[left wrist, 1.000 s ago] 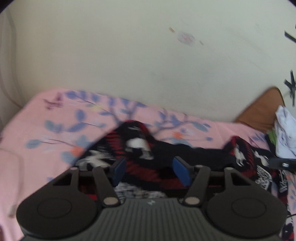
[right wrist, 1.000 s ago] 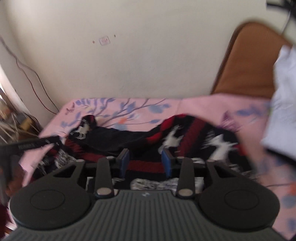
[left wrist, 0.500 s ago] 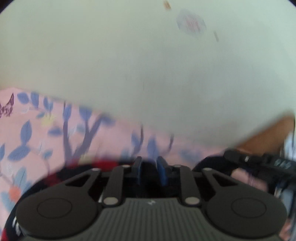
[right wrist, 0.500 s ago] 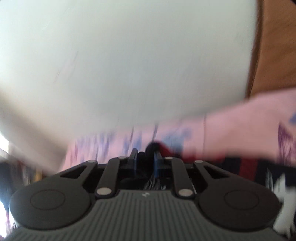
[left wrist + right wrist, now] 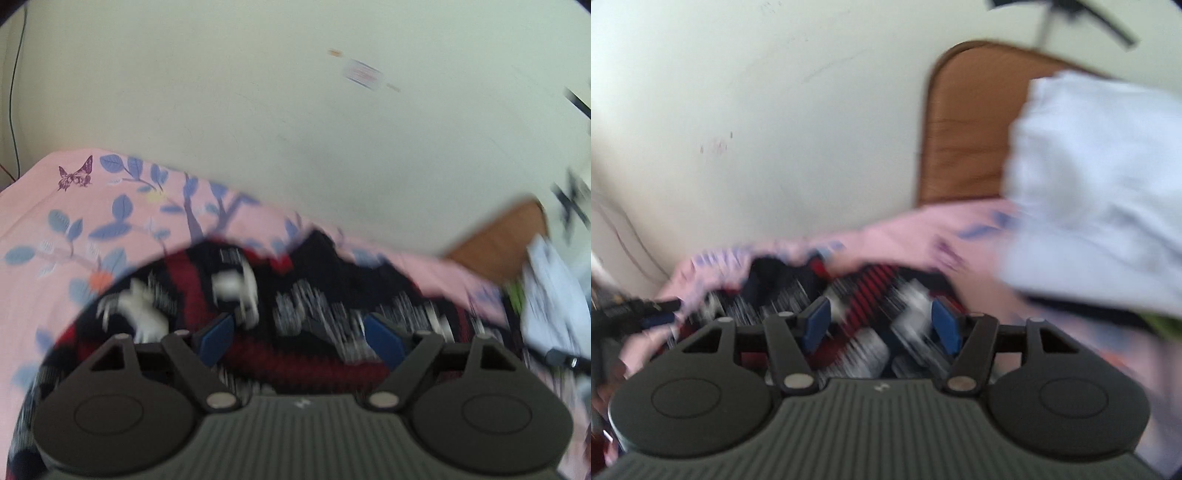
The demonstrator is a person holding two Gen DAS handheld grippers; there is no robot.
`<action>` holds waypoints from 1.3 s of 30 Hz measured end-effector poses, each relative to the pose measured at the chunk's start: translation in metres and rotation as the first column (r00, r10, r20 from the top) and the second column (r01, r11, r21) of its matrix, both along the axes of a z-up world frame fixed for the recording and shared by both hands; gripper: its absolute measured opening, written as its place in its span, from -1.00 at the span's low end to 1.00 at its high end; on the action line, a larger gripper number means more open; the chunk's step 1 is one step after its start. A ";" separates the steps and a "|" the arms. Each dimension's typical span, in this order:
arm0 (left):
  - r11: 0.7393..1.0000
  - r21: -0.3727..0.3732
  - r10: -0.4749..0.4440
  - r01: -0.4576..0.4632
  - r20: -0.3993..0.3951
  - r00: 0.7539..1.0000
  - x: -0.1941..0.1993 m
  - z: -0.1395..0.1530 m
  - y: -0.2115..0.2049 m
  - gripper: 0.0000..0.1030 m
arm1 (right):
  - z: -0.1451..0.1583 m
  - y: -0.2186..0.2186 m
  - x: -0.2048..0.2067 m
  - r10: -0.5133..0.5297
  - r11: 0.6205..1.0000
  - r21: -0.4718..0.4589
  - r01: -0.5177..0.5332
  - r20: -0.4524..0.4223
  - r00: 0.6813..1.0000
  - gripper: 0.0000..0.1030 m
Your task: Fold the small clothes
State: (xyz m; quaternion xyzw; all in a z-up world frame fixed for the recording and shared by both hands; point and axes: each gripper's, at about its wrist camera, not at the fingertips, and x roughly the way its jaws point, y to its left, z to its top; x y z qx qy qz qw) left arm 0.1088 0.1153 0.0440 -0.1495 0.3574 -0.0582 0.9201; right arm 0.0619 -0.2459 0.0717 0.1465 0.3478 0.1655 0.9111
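A black, red and white patterned garment (image 5: 314, 280) lies bunched on the pink bedsheet (image 5: 74, 229) printed with blue leaves. My left gripper (image 5: 301, 338) hovers over its near part. The jaws are opening and stand wide, and the blue pads (image 5: 218, 338) press on nothing. In the right wrist view the same garment (image 5: 871, 280) lies below my right gripper (image 5: 881, 325). Its jaws are also opening, with cloth behind the pads (image 5: 945, 325) but none pinched. Both views are motion-blurred.
A pale wall rises right behind the bed. A brown headboard (image 5: 964, 122) stands at the right, with a heap of pale blue-white cloth (image 5: 1100, 184) in front of it. The left gripper's dark tip (image 5: 628, 314) shows at the left edge. Wires hang at the far left.
Half a second ago both grippers were nearly shut on the garment's edge, close to the wall. Now both have pulled back with jaws spread, and the garment lies on the bed.
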 end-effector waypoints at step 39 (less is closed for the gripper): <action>0.983 0.095 -0.161 0.160 0.010 0.987 -0.209 -0.029 -0.093 0.69 | -0.011 0.014 -0.122 0.081 0.982 -0.182 -0.061 0.106 0.991 0.63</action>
